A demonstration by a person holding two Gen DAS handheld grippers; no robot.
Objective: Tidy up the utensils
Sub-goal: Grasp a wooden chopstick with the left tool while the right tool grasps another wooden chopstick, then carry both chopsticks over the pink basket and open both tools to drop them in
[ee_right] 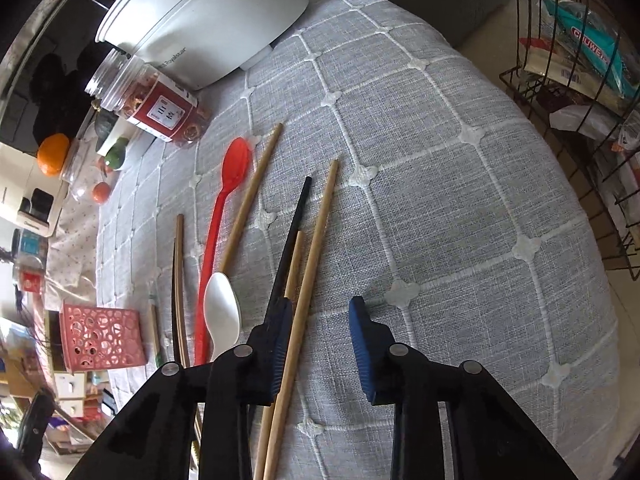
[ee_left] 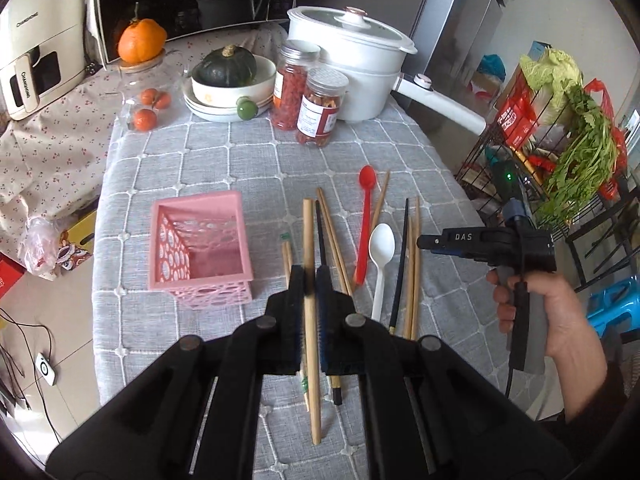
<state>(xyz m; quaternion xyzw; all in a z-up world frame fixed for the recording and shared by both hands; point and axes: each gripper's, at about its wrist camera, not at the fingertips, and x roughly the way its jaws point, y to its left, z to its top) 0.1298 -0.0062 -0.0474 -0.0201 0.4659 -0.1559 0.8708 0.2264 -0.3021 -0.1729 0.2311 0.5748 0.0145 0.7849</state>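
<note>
Wood in the left tongs (ee_left: 310, 276): 1 pale chopstick (ee_left: 308, 232) pinched between pads almost fully closed, gripped around its middle. Long axis in line with the fingers, far tip out ahead, near end trailing back under the tongs. Lifted clear of the grey tablecloth (ee_left: 240, 152), by the look of it.

Pink basket (ee_left: 168, 248) just left of those tongs and slightly ahead, upright, mouth up, seemingly nothing inside yet. Nearer to the left hand by far. Well apart from the right tongs (ee_right: 319, 308), off on the other side of the row of utensils.

Likely next for the left hand: across to the left until above the basket, then tipping the chopstick from near flat toward upright, so as to go in end first rather than lie across the rim.

Right tongs narrow but not gripping. Plain gap between the pads, with 2 wooden chopsticks (ee_right: 320, 240) lying lengthwise in it, close against 1 pad and apart from the other. Black chopstick (ee_right: 296, 220) just outside that pad, then the white spoon (ee_right: 222, 308) and red spoon (ee_right: 224, 200) further over. All roughly parallel to the fingers, so probably just a squeeze away from a hold.
</note>
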